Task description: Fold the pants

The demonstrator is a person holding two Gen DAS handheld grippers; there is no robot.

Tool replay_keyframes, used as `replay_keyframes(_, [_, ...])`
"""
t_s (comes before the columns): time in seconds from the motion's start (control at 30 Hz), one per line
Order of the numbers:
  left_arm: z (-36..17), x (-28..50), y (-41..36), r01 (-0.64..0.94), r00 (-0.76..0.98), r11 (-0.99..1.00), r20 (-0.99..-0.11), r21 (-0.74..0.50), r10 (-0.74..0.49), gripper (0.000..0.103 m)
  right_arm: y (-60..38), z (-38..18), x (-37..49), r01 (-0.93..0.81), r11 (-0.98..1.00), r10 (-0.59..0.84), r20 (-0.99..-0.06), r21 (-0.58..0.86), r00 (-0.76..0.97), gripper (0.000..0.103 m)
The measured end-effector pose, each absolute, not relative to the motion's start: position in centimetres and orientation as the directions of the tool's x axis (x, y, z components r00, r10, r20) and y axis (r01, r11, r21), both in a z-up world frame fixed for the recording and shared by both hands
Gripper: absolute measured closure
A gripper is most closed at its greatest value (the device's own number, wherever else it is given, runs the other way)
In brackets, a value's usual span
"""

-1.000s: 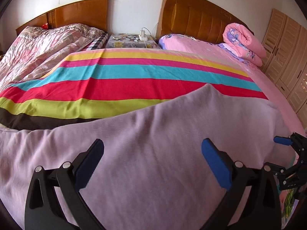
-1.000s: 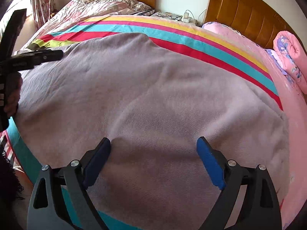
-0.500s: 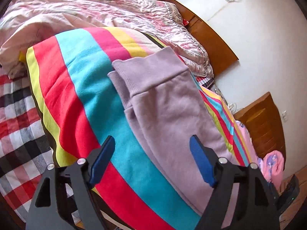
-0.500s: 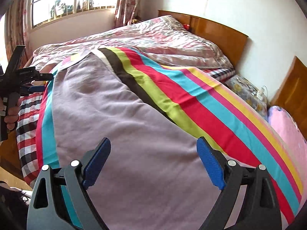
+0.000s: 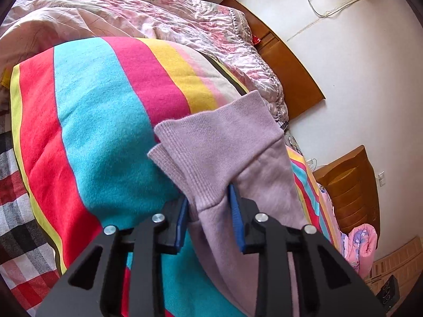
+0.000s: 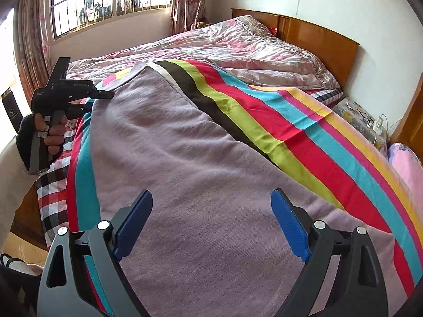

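Presently, lilac knitted pants (image 6: 190, 158) laid along the striped multicolour blanket (image 6: 304, 132), left gripper (image 5: 208, 206) clamped on the ribbed cuff (image 5: 211, 145) near the blanket's edge, right gripper (image 6: 211, 222) spread apart above the fabric.

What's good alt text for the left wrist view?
The left tongs are shut on the ribbed cuff of lilac pants, which lie on a striped blanket covering the bed. A floral quilt and wooden headboard sit beyond.

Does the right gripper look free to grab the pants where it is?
Probably yes: the right gripper is open over the flat pants, nothing between; the left gripper grips the far cuff.
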State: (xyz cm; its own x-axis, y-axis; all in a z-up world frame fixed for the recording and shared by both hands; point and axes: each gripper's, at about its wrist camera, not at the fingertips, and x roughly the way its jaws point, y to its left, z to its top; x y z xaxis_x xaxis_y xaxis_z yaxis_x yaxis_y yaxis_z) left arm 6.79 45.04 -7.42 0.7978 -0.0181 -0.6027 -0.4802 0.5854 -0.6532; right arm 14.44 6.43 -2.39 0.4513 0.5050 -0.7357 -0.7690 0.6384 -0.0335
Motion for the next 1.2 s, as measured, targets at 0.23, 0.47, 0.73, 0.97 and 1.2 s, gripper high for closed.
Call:
replay_keyframes(0.23, [-3.6, 6.2, 42.1, -0.500, 0.797, 0.661, -0.595, -0.559, 0.100, 0.088, 4.8, -7.5, 16.0, -0.726, 0.685, 0.468, -0.804, 0.068, 0.366, 0.013])
replay_keyframes(0.47, [8.4, 8.6, 26.4, -0.227, 0.879, 0.944, -0.468, -0.240, 0.093, 0.088, 0.5, -3.4, 14.5, -0.668, 0.742, 0.478, -0.736, 0.048, 0.479, 0.016])
replay_keyframes(0.73, [3.9, 8.6, 0.8, 0.455, 0.717, 0.890, -0.603, 0.025, -0.350, 0.072, -18.0, 2.8, 15.5, -0.249, 0.962, 0.266, -0.590, 0.112, 0.762, 0.013])
replay_keyframes(0.97, [1.3, 9.7, 1.5, 0.431, 0.696, 0.902, -0.632, -0.013, -0.341, 0.023, -24.8, 0.1, 13.1, -0.141, 0.972, 0.232, -0.665, 0.188, 0.710, 0.014])
replay_keyframes(1.2, [-1.8, 12.5, 10.2, 0.176, 0.704, 0.983, -0.705, 0.057, -0.086, 0.021, -16.7, -2.7, 8.4, -0.421, 0.847, 0.519, -0.683, 0.326, 0.514, 0.035])
